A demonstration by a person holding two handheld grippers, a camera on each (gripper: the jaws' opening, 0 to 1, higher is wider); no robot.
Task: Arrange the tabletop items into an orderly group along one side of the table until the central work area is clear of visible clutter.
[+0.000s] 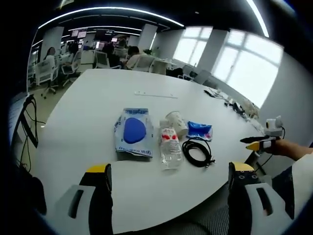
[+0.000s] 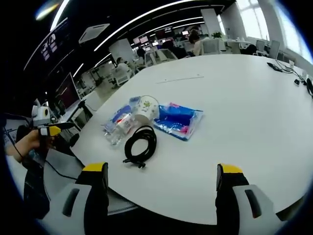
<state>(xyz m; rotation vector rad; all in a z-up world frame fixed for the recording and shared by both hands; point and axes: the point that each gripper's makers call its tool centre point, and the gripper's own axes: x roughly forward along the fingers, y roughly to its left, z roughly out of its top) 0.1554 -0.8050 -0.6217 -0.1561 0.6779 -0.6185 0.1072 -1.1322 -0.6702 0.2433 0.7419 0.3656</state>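
A cluster of items lies on the white table (image 1: 98, 98). A clear bag with a blue object (image 1: 133, 132) is at its left, beside a lying plastic bottle (image 1: 170, 146). A paper cup (image 1: 176, 122) lies on its side behind the bottle, with a blue packet (image 1: 199, 129) and a coiled black cable (image 1: 197, 152) to the right. My left gripper (image 1: 169, 168) is open, short of the table's near edge. In the right gripper view the cable (image 2: 141, 144), cup (image 2: 145, 108), bottle (image 2: 119, 128) and blue packet (image 2: 177, 120) lie ahead of my open right gripper (image 2: 162, 168).
A thin white strip (image 1: 155, 94) lies farther back on the table, and small devices with cables (image 1: 230, 100) sit along its far right edge. Office chairs and seated people (image 1: 132, 58) are beyond the table. A person's hand holds the other gripper (image 1: 261, 142) off the table's edge.
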